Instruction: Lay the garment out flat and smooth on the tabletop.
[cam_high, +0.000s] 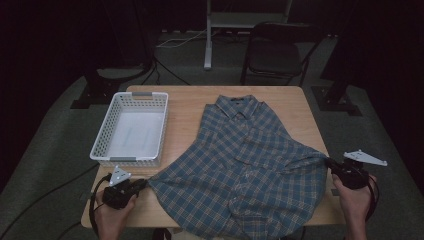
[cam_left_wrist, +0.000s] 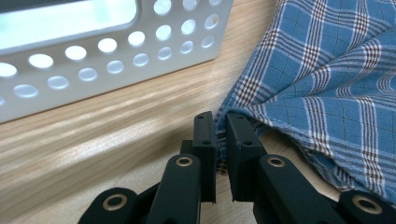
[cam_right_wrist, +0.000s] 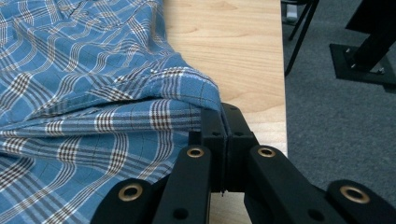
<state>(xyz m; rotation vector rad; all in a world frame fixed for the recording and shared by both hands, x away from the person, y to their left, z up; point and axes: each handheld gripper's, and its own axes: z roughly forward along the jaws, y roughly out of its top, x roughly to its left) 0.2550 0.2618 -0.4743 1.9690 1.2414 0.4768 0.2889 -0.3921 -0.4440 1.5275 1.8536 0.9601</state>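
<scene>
I have the plaid shirt (cam_high: 240, 160) spread flat on the counter (cam_high: 185, 107), collar away from me, just right of the white basket (cam_high: 131, 129). My left gripper (cam_left_wrist: 221, 140) has its jaws clamped on the shirt's near left corner; my right gripper (cam_right_wrist: 225, 140) has its jaws pinched together on the cloth at the counter's right edge. Both bites are thin. If I pull the hands apart too hard, a hem could slip free, or the fabric might drag against the basket and bunch
</scene>
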